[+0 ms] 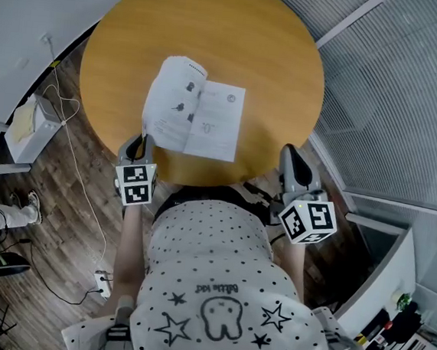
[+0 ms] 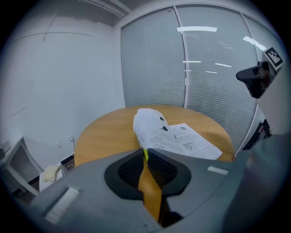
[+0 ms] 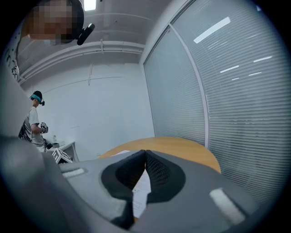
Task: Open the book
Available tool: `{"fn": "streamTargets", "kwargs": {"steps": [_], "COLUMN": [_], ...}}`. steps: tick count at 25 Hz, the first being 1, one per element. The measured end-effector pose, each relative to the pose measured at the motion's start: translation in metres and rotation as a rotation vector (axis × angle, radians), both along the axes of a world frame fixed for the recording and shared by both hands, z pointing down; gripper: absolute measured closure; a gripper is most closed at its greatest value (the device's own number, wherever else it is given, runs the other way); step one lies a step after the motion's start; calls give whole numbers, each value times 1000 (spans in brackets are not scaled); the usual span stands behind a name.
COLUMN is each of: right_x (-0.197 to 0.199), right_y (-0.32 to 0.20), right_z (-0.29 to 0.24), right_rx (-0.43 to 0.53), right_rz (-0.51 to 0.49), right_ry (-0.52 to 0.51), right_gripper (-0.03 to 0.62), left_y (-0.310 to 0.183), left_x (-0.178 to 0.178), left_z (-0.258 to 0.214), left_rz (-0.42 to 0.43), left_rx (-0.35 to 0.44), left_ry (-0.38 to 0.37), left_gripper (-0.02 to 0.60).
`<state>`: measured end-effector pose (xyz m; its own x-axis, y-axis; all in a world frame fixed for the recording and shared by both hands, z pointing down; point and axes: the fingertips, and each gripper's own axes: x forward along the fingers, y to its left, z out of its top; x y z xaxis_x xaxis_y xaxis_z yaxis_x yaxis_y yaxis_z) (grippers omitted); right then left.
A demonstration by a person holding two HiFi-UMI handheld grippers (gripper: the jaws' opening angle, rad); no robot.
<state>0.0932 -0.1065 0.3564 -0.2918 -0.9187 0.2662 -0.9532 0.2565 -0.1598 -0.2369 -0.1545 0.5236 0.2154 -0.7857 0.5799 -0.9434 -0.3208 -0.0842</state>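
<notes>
Book [image 1: 208,119] open; just ahead of left gripper [image 1: 139,140] (closed)

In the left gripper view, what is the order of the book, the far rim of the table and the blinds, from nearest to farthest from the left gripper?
1. book, directly ahead, lying open.
2. far rim of the table, just behind the book.
3. blinds, beyond the table, at the back.
</notes>
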Motion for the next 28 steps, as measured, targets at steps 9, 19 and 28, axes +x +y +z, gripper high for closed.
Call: {"fn": "streamTargets", "kwargs": {"steps": [9,19,28], "right_x": [-12,-21,-15], "right_y": [-1,-8,-8], "right_z": [4,6,7], "right_rx": [-11,-19,-23], "right_rz": [2,-9,13], "right_ry": [6,8,10], "right_gripper": [589,589,589], "left_y": [6,7,6], "left_x": [-16,-23,-31], "left_z": [19,40,70], "left_rz": [-50,-106,-143], "left_rx": [-31,-79,-140], "left_ry": [29,86,80], "left_gripper": [543,543,543]}}
